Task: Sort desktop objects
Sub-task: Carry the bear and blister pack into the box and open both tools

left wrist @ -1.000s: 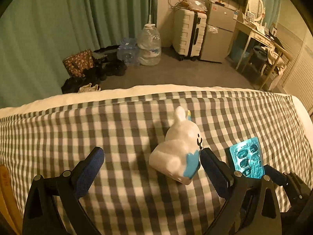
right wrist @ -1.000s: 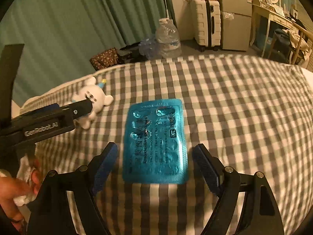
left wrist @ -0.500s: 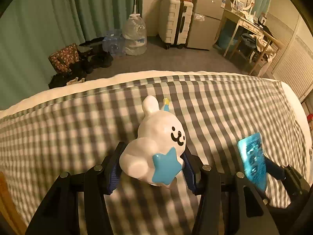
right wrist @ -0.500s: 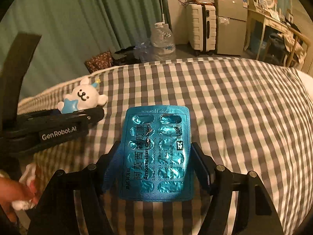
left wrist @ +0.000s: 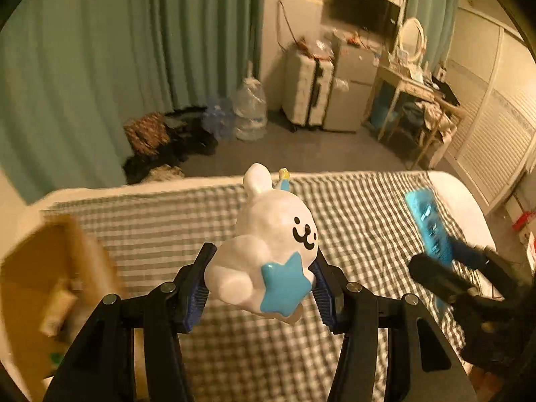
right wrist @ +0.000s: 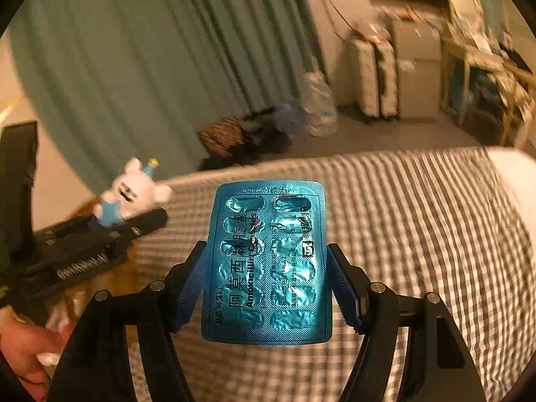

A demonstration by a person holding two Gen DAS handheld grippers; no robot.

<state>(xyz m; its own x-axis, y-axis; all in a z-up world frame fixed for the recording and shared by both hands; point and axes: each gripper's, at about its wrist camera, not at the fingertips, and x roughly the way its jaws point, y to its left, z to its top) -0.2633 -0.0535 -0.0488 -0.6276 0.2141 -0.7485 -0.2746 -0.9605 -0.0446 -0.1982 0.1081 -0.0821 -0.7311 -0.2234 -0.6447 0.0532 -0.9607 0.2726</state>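
Observation:
My left gripper (left wrist: 263,279) is shut on a white bunny figure (left wrist: 271,254) with a blue star and holds it above the checked cloth (left wrist: 351,207). The bunny figure also shows in the right wrist view (right wrist: 132,194) at the left. My right gripper (right wrist: 266,274) is shut on a blue foil blister pack of pills (right wrist: 268,261), lifted off the cloth (right wrist: 418,234). The blister pack shows edge-on in the left wrist view (left wrist: 428,224) at the right, in the right gripper (left wrist: 452,274).
A wooden box (left wrist: 50,268) stands at the left on the cloth, blurred. Beyond the table edge lie the floor with water jugs (left wrist: 249,114), bags, a suitcase (left wrist: 308,90) and a desk (left wrist: 412,90). A green curtain hangs behind.
Both grippers closed on their objects and lifted them off the cloth. The left gripper has swung left toward the wooden box.

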